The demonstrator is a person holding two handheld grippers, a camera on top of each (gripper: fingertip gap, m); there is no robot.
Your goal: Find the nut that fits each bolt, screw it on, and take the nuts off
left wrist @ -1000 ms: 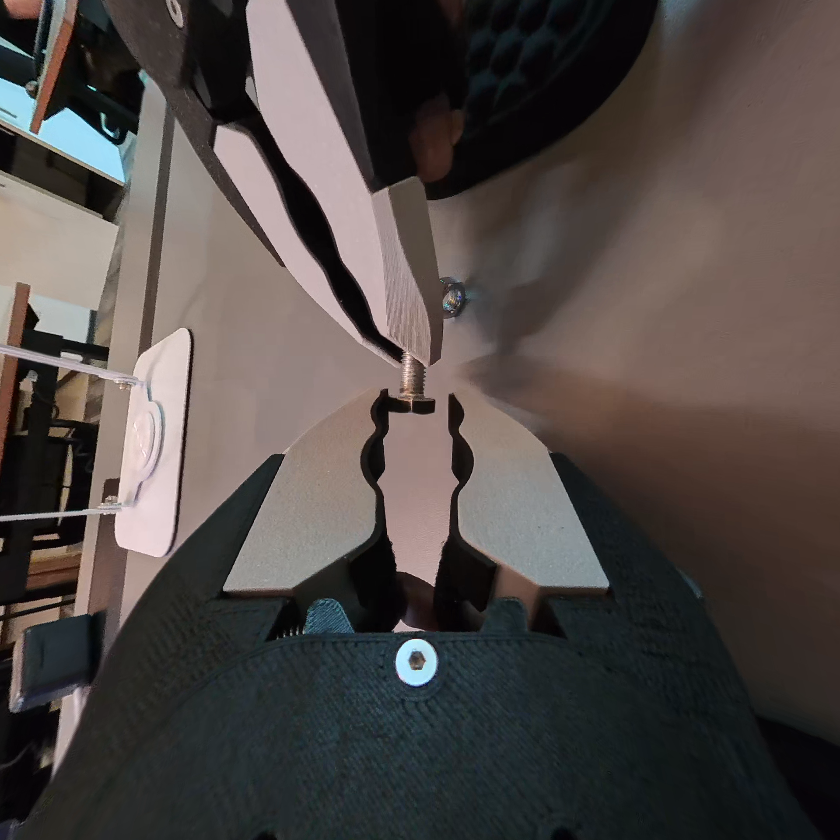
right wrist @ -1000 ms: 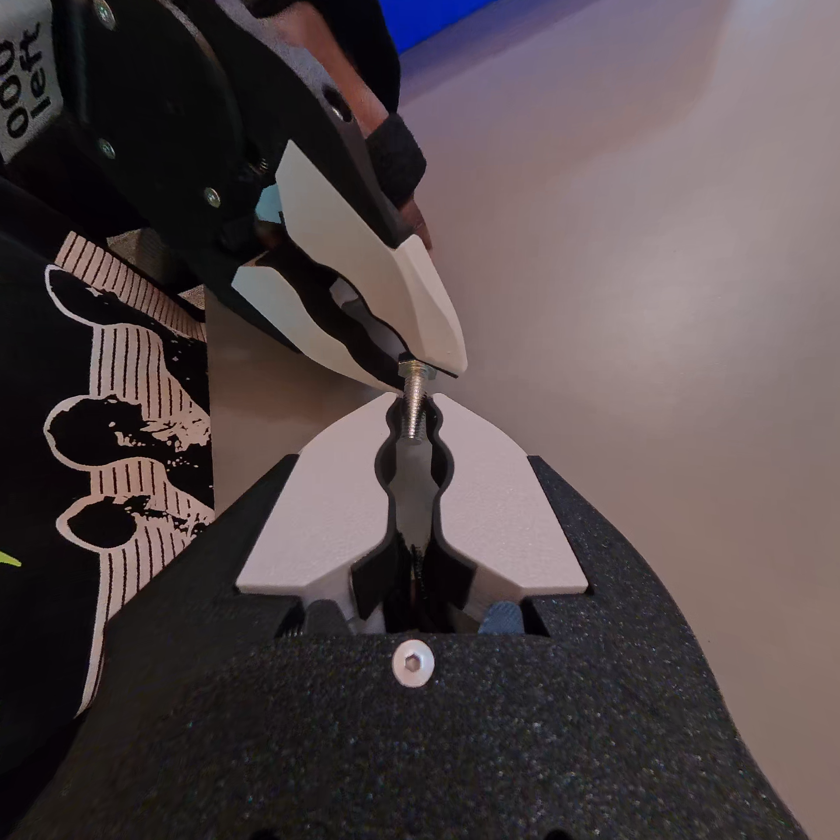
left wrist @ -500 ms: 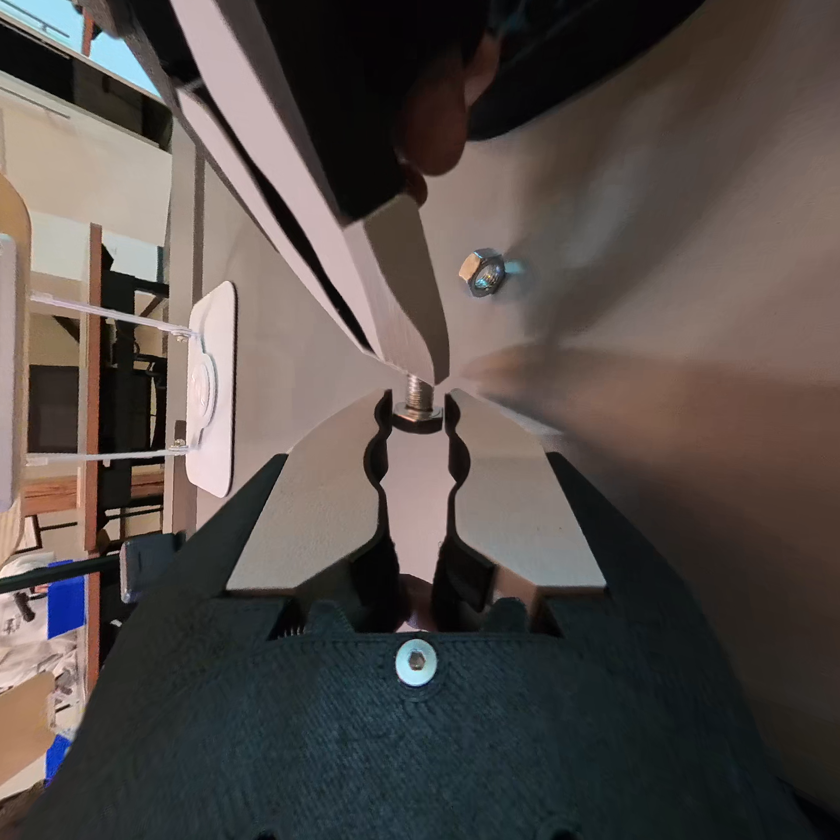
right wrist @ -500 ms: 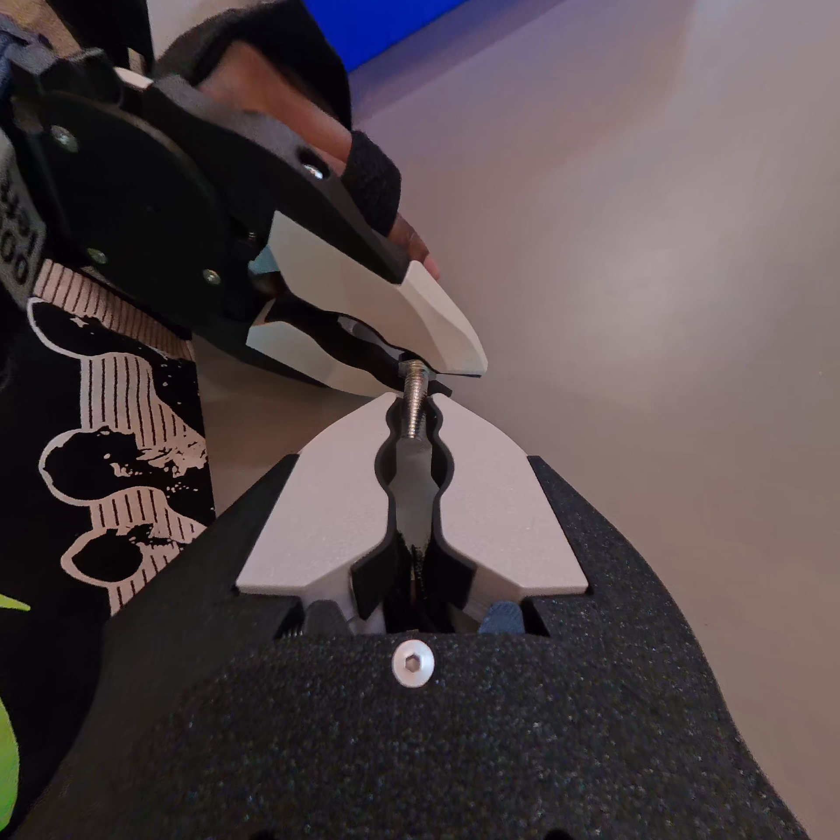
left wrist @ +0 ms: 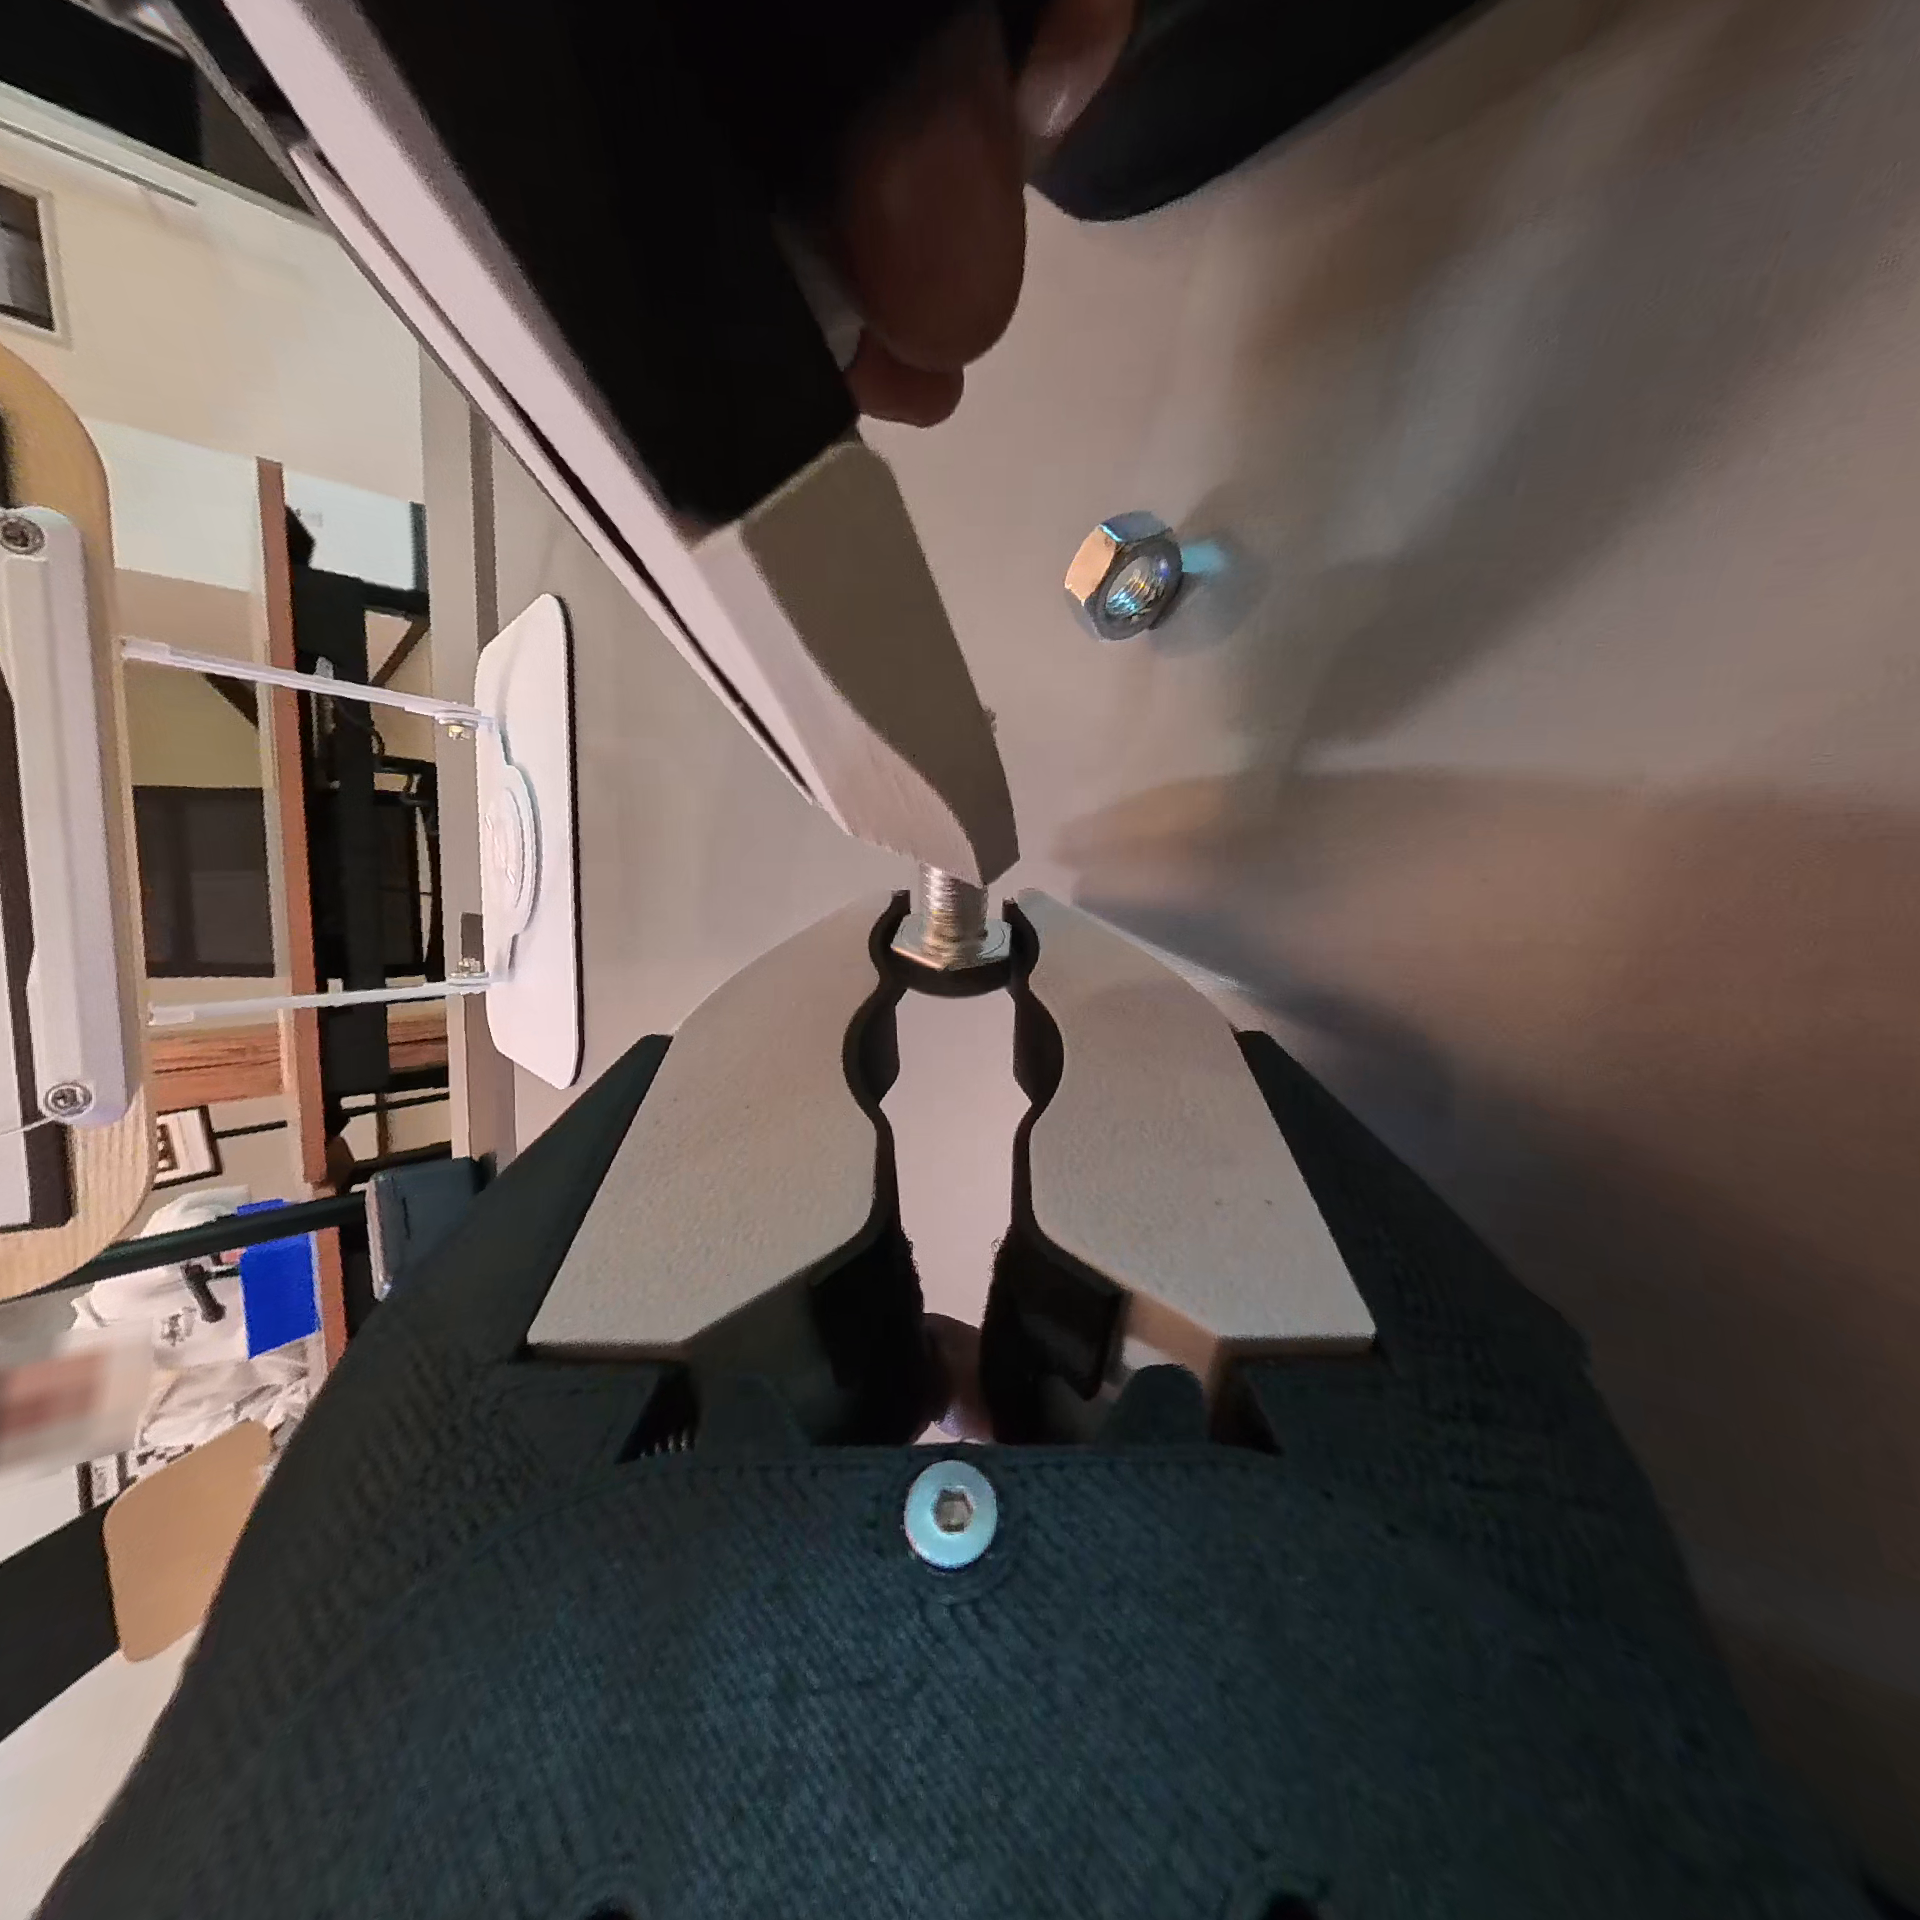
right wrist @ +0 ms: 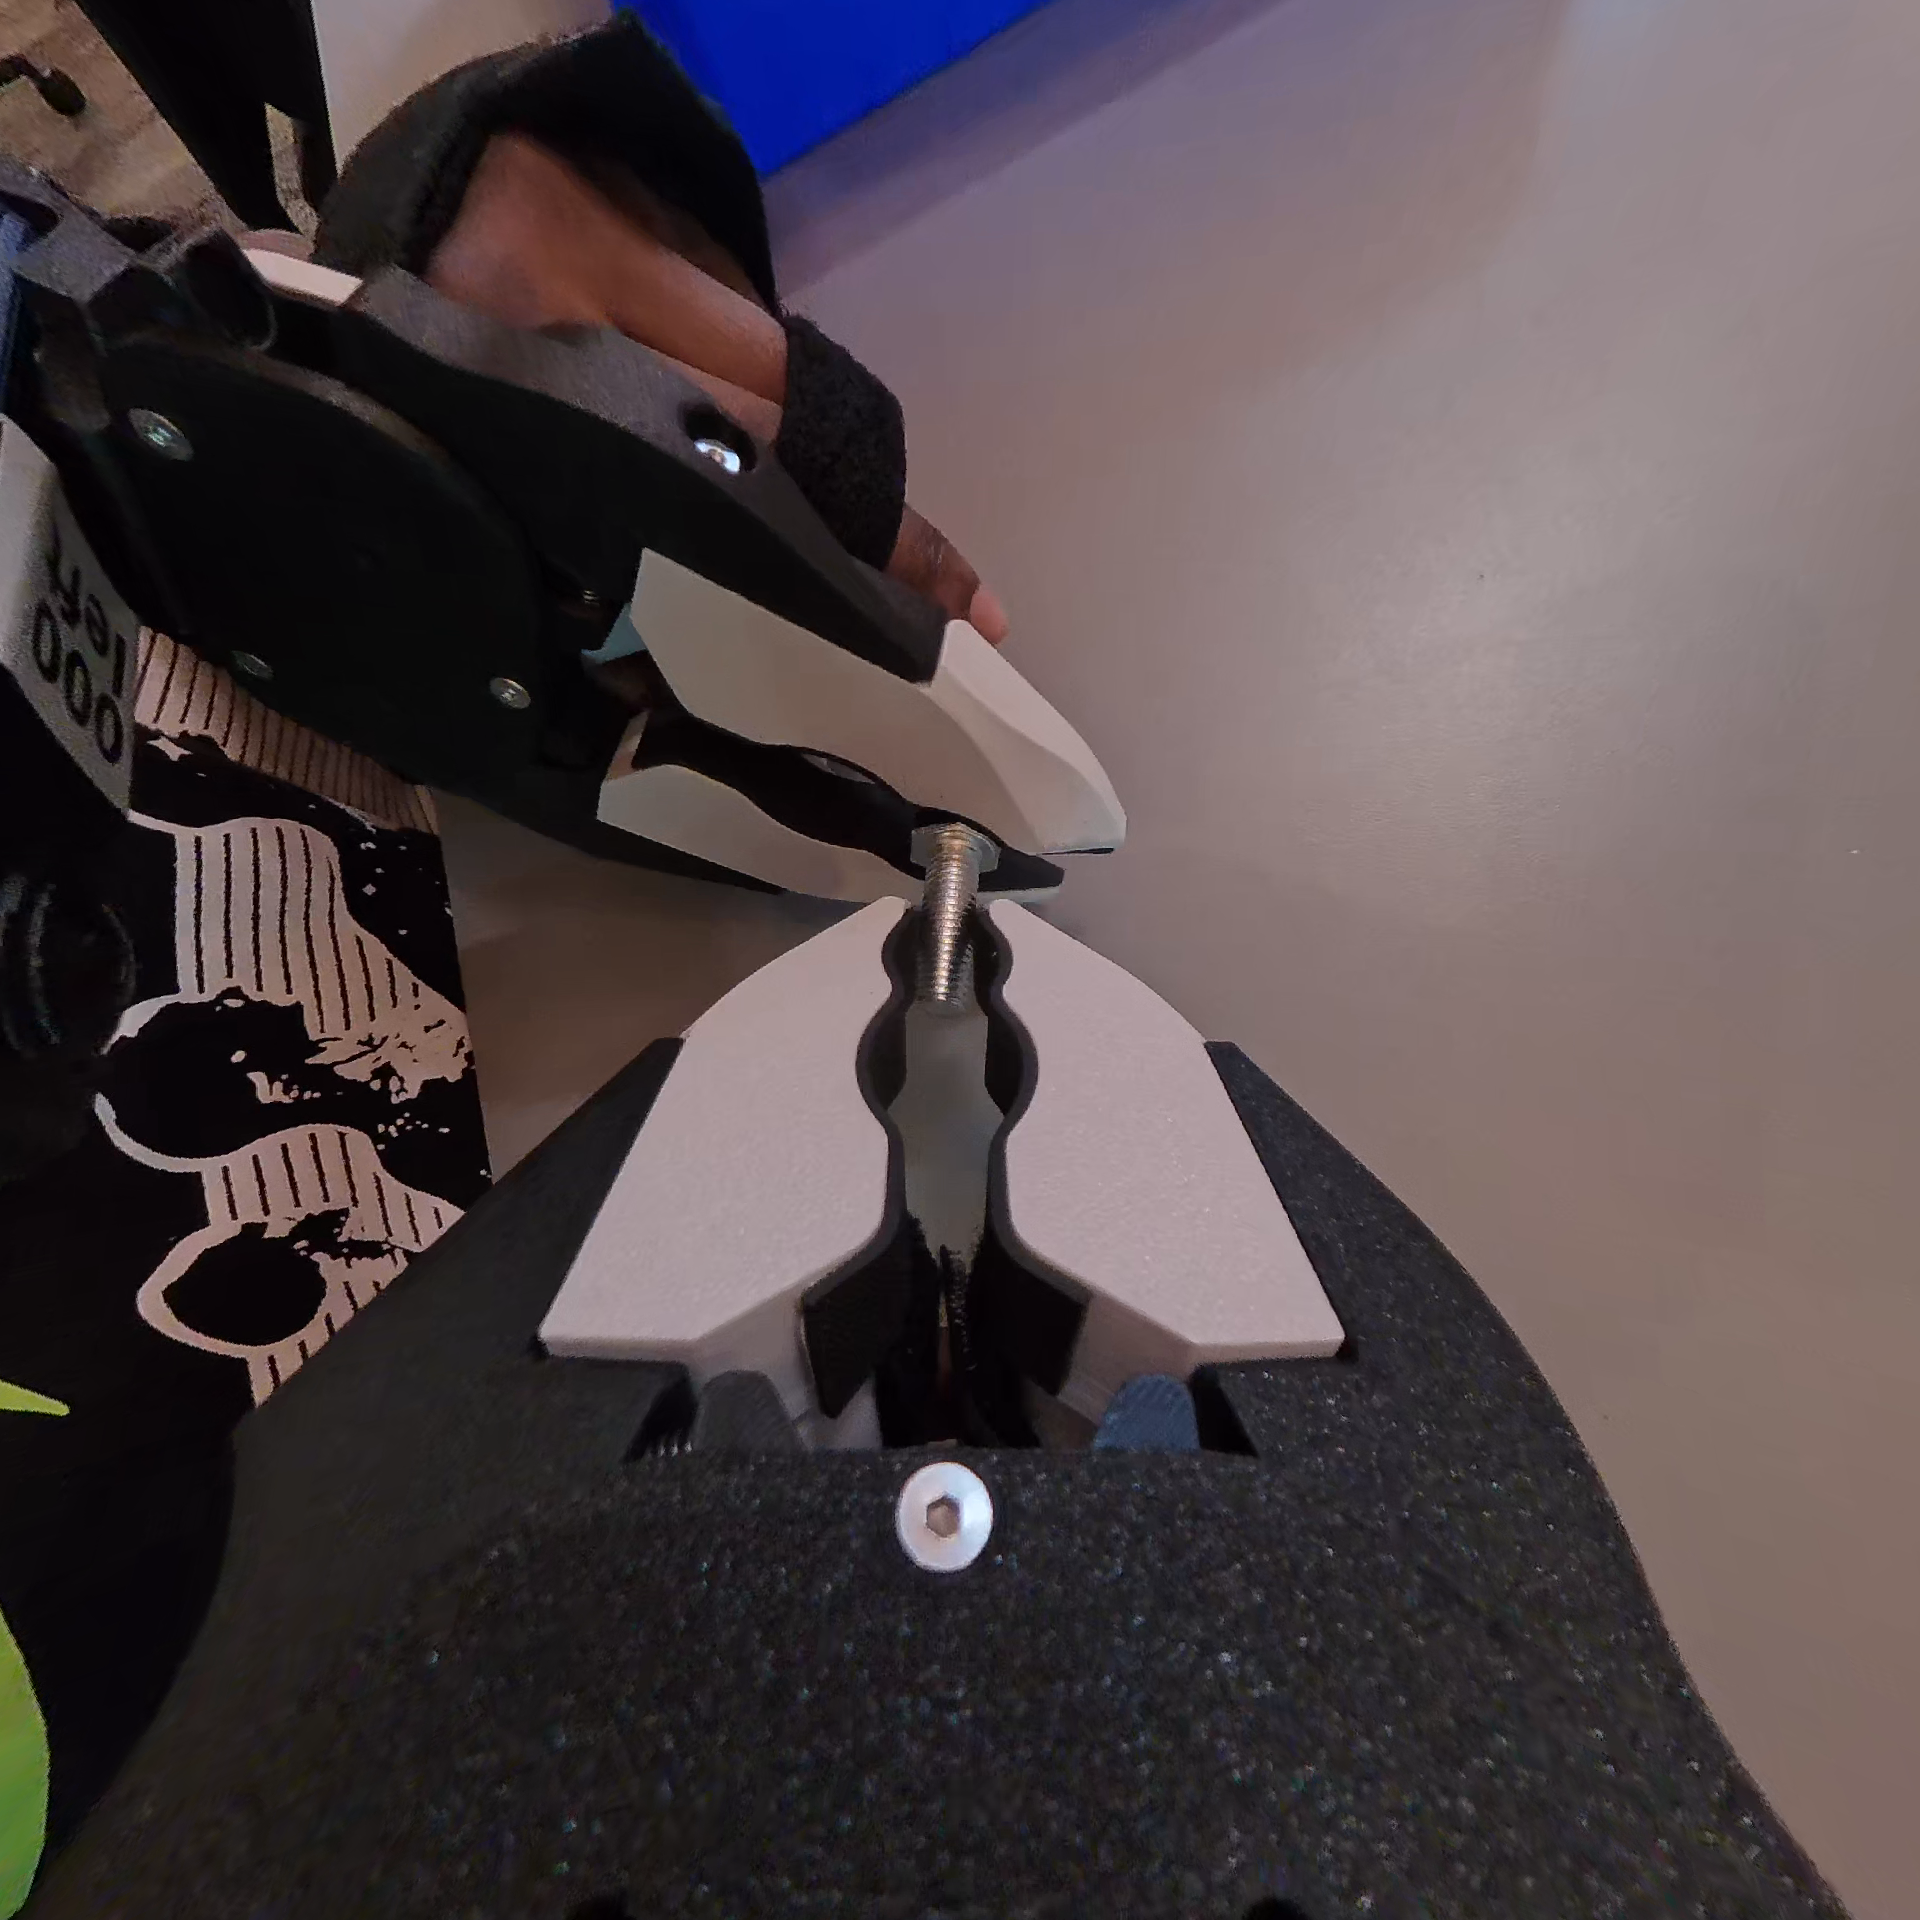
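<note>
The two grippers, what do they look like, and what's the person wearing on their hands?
Both match: the right gripper and the left gripper have a textured black printed body, a silver hex screw at the centre, and pale grey-white fingers with wavy, black-lined inner edges. The left one carries a grey tag with writing. The hand on it wears a black strap or fingerless glove.

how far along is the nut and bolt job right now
Done: nothing is clearly finished. In hand: the right gripper is shut on the bolt by its thread, and the left gripper pinches the hex piece at its end; whether that is a nut or the bolt's head, I cannot tell. Left: one loose nut lies on the table, on no bolt.
</note>
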